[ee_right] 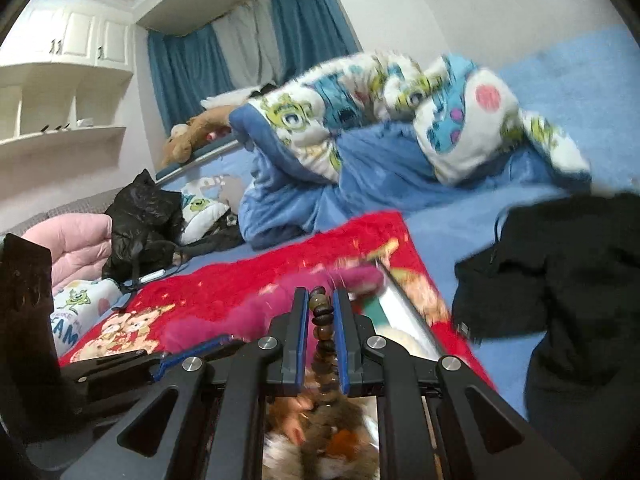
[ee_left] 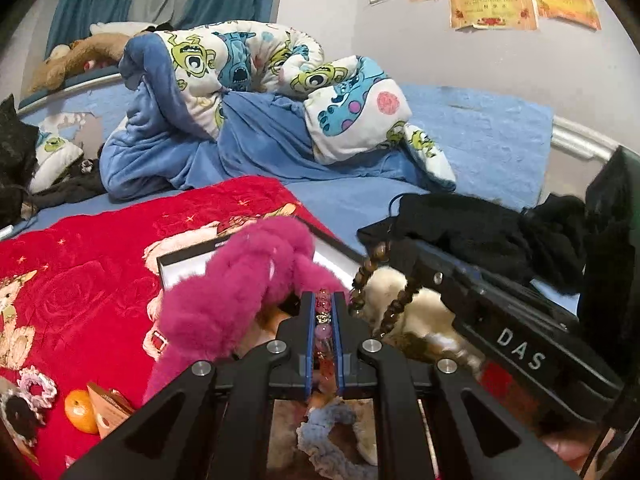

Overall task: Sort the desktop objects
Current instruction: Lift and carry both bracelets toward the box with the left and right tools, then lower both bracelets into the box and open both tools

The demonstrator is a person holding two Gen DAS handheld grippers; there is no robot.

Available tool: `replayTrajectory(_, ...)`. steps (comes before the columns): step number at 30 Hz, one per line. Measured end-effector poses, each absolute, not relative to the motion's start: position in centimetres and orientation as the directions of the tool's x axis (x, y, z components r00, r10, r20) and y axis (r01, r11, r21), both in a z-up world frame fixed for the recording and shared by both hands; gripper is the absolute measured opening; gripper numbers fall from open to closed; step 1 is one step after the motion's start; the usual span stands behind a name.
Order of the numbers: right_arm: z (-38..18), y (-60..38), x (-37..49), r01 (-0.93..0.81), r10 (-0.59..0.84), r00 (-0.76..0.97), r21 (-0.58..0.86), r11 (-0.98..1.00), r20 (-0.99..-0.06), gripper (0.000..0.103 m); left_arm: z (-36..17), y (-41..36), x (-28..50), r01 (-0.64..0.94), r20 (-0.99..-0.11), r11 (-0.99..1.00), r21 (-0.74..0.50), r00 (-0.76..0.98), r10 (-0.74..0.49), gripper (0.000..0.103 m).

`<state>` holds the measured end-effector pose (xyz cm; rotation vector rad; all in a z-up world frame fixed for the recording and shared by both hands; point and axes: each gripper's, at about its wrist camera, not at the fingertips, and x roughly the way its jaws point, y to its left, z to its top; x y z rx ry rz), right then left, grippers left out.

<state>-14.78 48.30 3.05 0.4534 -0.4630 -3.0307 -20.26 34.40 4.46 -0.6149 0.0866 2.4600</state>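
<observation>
My left tool (ee_left: 323, 304) is clamped narrow on a string of pink and clear beads (ee_left: 322, 322), which runs up between its blue pads. My right tool (ee_right: 321, 300) is likewise closed tight on a string of brown wooden beads (ee_right: 322, 316); in the left view that brown strand (ee_left: 394, 304) loops beside the right tool's black body. Both strands are lifted off the bed, over a red blanket (ee_left: 88, 264) printed with cartoon bears. Just ahead of the tools lies a fluffy magenta toy (ee_left: 240, 280), draped across the edge of an open white box (ee_left: 180, 258). To the left on the blanket sit a small orange (ee_left: 80, 410), a crocheted ring (ee_left: 38, 390) and a wooden piece (ee_left: 108, 406). Beyond, a rumpled blue and white cartoon quilt (ee_left: 260, 80) and black clothing (ee_left: 480, 232) lie on the blue sheet. I judge this the carrying step: each tool has one item picked up and neither is put down yet. Next, each strand needs carrying to its place, perhaps the box, with the magenta toy kept clear, then a release.
</observation>
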Motion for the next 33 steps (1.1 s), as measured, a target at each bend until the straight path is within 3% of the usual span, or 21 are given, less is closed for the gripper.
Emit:
replayTrajectory(3,1.2,48.6,-15.4,-0.024,-0.077,-0.935,0.278,-0.960,-0.346,0.013,3.0,35.0,-20.3,-0.558,-0.457,-0.829,-0.015,-0.734,0.503,0.008)
replayTrajectory(11,0.3,48.4,-15.3,-0.038,-0.076,-0.925,0.291,-0.956,-0.373,0.013,1.1,33.1,-21.3,-0.498,-0.490,-0.864,-0.068,-0.738,0.464,0.008)
replayTrajectory(33,0.5,48.2,-14.1,-0.049,-0.048,-0.944,0.282,-0.958,-0.326,0.018,0.8,33.4,-20.7,-0.500,-0.494,-0.866,-0.024,-0.747,0.446,0.008)
